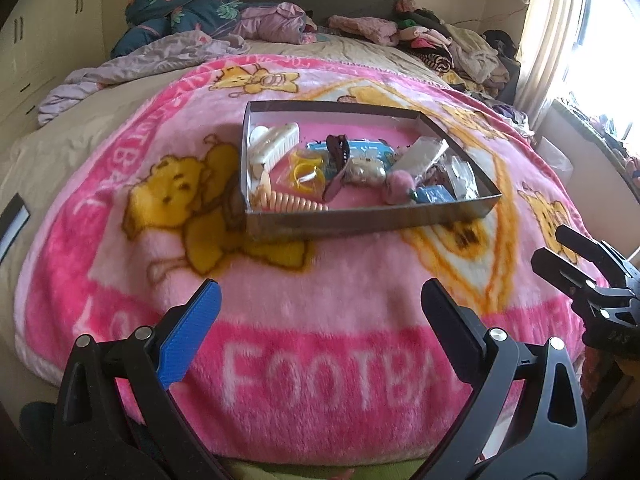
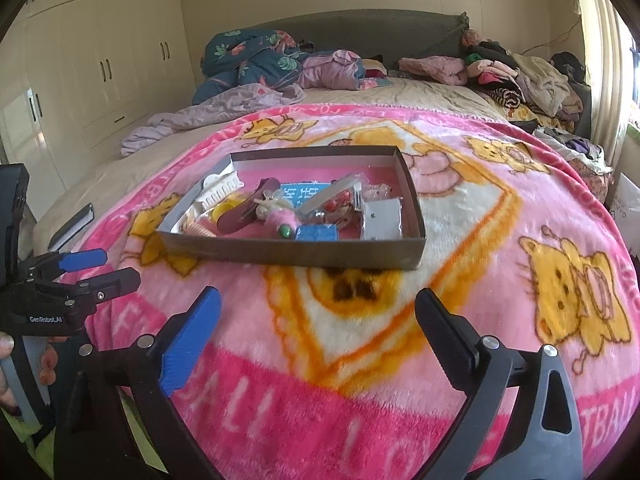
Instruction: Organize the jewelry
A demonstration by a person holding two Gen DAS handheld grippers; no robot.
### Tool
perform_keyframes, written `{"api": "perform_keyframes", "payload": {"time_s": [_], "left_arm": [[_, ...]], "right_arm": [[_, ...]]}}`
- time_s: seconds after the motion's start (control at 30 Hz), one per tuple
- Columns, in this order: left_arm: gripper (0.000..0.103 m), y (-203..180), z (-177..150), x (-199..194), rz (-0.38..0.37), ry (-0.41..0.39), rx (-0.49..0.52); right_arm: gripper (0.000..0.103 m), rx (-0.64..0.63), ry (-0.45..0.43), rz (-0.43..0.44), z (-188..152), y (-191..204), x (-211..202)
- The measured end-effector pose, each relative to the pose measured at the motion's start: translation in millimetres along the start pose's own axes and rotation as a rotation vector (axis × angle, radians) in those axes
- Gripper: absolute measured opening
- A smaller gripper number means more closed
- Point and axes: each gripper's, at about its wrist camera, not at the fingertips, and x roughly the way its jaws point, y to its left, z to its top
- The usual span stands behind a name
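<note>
A shallow cardboard box (image 1: 360, 218) (image 2: 288, 254) sits on the pink cartoon blanket (image 1: 320, 300) (image 2: 500, 220) on the bed. It holds mixed accessories: white combs (image 1: 276, 142), yellow bangles (image 1: 306, 172), a maroon hair clip (image 1: 336, 160) (image 2: 248, 210), a pink pompom (image 1: 396, 188) (image 2: 282, 218), a blue packet (image 1: 434, 196) (image 2: 318, 234) and a clear bag (image 2: 382, 220). My left gripper (image 1: 320, 300) is open and empty, short of the box. My right gripper (image 2: 318, 308) is open and empty, also short of the box. Each gripper shows in the other's view, the left (image 2: 100, 268) and the right (image 1: 560, 252).
Crumpled bedding (image 1: 188, 4) (image 2: 256, 60) and piles of clothes (image 1: 460, 48) (image 2: 520, 76) lie at the head of the bed. Cream wardrobes (image 2: 100, 60) stand on the left. A window with curtains (image 1: 560, 40) is on the right. A dark flat object (image 2: 74, 226) lies at the blanket's left edge.
</note>
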Motion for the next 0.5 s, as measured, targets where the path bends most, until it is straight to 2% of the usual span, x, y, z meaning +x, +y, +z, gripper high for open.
{"api": "perform_keyframes", "payload": {"time_s": [0.5], "left_arm": [[0.091,2.1,-5.2,-9.0,0.006,-0.023,-0.010]], "right_arm": [[0.095,-0.007,-0.007,0.010,-6.0,5.7,-5.1]]}}
